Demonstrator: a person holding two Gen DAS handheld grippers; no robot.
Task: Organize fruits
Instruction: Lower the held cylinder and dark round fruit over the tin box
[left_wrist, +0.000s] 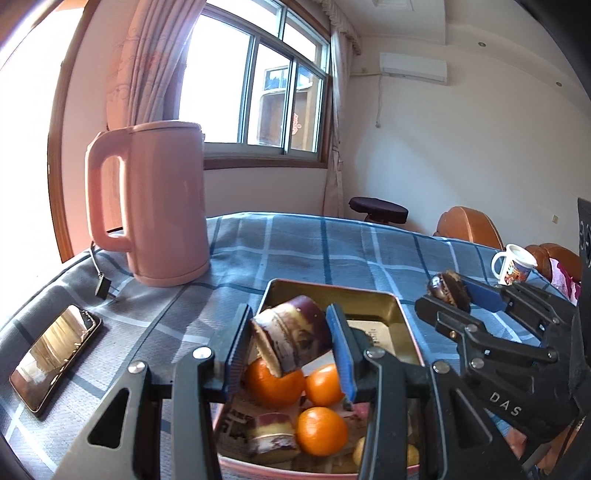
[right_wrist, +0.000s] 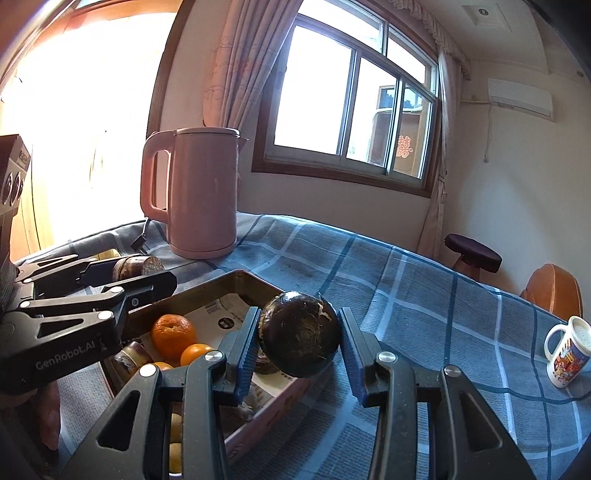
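Note:
My left gripper (left_wrist: 290, 332) is shut on a purple sugarcane piece (left_wrist: 291, 338), held tilted above the open metal tin (left_wrist: 332, 290). Inside the tin lie three oranges (left_wrist: 273, 384) and another sugarcane piece (left_wrist: 269, 432). My right gripper (right_wrist: 300, 332) is shut on a dark sugarcane stub (right_wrist: 299, 339), held over the tin's right edge (right_wrist: 207, 288). In the left wrist view the right gripper (left_wrist: 450, 295) shows at the right with its stub (left_wrist: 448, 293). In the right wrist view the left gripper (right_wrist: 127, 271) shows at the left with its piece (right_wrist: 138, 266), above the oranges (right_wrist: 173, 334).
A pink kettle (left_wrist: 159, 206) stands at the back left of the blue checked tablecloth (left_wrist: 314, 251), its plug (left_wrist: 103, 288) lying beside it. A phone (left_wrist: 55, 358) lies at the left edge. A printed mug (right_wrist: 567, 354) stands at the right. Wooden chairs (left_wrist: 469, 227) are behind the table.

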